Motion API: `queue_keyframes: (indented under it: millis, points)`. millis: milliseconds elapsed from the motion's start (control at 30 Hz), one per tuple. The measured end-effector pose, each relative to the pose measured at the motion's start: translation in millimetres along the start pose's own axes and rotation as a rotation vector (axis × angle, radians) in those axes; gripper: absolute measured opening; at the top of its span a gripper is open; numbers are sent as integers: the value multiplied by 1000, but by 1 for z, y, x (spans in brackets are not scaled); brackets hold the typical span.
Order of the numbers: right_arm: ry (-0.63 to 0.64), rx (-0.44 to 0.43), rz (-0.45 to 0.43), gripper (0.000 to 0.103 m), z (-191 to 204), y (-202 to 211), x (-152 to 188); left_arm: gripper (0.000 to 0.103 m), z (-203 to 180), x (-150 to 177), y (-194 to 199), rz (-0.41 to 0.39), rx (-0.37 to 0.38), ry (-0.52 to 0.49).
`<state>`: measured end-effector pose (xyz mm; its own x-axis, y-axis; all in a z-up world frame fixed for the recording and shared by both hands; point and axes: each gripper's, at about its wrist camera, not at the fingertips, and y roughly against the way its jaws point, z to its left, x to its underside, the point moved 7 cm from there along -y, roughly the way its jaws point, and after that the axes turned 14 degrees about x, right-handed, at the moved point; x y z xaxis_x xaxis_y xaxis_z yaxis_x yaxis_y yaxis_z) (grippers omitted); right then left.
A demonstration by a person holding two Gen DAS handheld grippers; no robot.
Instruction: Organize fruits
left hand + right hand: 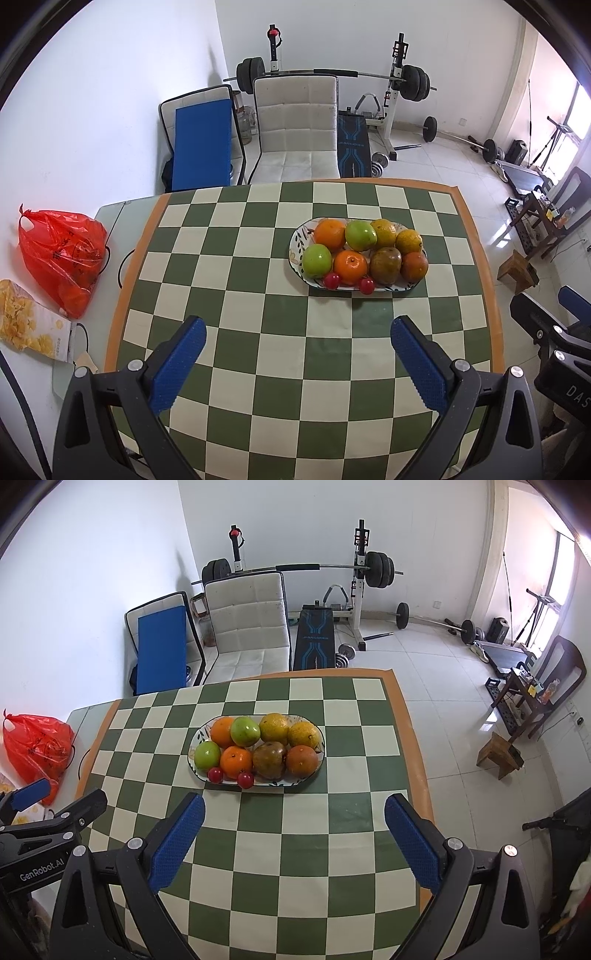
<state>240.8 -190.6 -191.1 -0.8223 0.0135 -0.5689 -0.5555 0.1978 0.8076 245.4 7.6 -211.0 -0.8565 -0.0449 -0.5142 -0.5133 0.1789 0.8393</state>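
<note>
Nearest the cameras, both claws hover empty above the checkered cloth [280, 354] on the counter: the left claw [298, 339] with its blue pads spread wide apart, the right claw [294, 814] likewise wide apart, neither touching any fruit. The deciding relation is the bearing of the oval plate [197, 734]: from the right claw it lies at about eleven o'clock, just beyond the left fingertip, while from the left claw it sits at about one o'clock and farther off, so the right claw looks the nearer. The plate's long axis runs from nine to three o'clock, across both claws' line of reach. On its near rim rest two small red fruits [215, 775], possibly cherries, close beside each other. Behind them is a row of a green apple [207, 754], an orange [236, 762], a dull brownish-green fruit [269, 760] and a darker orange [301, 761]; the far row holds another orange, a second green apple [245, 731] and two yellowish citrus. All the fruit seems already gathered on the plate, packed touching.
</note>
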Motion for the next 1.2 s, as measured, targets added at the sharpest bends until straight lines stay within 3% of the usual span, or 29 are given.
queue_keyframes:
  millis: [1200]
  points:
    - [-7, -4, -1, 100, -9, 5, 3, 102, -11, -10, 8, -25, -10, -26]
